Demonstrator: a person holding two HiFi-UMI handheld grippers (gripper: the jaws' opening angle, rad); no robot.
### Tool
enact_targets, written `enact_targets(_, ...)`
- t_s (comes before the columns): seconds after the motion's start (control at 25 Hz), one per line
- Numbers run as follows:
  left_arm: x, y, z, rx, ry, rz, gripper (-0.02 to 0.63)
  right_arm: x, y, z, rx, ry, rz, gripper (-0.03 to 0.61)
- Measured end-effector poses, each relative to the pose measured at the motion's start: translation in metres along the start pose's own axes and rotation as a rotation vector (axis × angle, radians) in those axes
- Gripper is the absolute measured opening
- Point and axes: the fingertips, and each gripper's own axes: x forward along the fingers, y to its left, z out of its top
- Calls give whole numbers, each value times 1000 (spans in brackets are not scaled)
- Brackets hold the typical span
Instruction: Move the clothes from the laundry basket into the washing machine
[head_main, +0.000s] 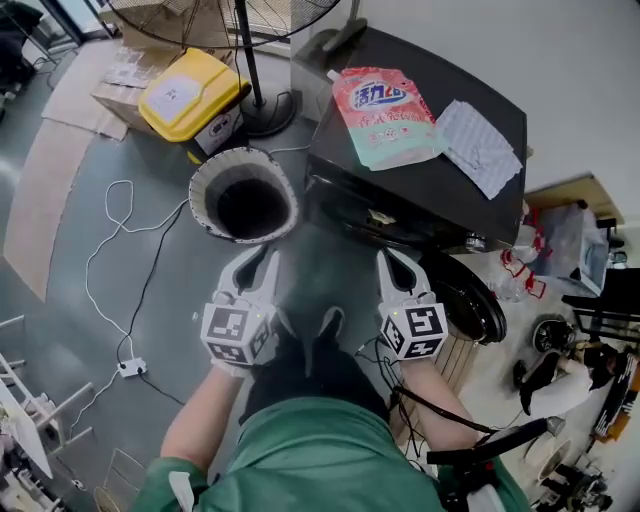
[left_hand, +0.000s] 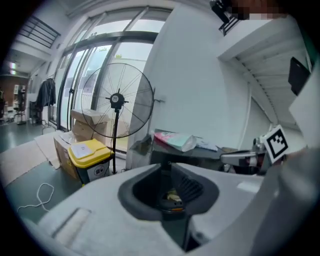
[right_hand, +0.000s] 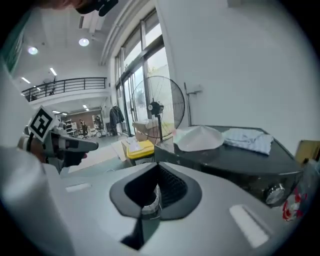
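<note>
Clothes show in neither pair of jaws, and the laundry basket (head_main: 200, 185) on the floor looks dark and bare inside, though its depth hides the bottom. The left gripper (head_main: 258, 262) and right gripper (head_main: 397, 265) are held side by side before the person's chest, near both the basket and the washing machine (head_main: 420, 195). Each has its jaws pressed together on nothing I can make out. Likely the load already sits in the drum, since the door (head_main: 470, 300) hangs open at the machine's front; the drum itself is out of sight. A detergent bag (head_main: 385, 115) and a crumpled white cloth (head_main: 478, 148) lie on the machine's top, clear of the opening.
</note>
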Motion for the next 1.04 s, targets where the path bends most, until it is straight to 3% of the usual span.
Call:
enact_targets(0.4,-43,-41,81,72,-122,14,61,-56,31,88,-101,-130,36,2)
enact_targets(0.76,-82,-18,111,90,-179,97,61,-84,26,126,-121,-199,1,2)
enact_targets(1.04,-112,1,123,104,-210,114,61,-95,45,142,-128,-229,-20,2)
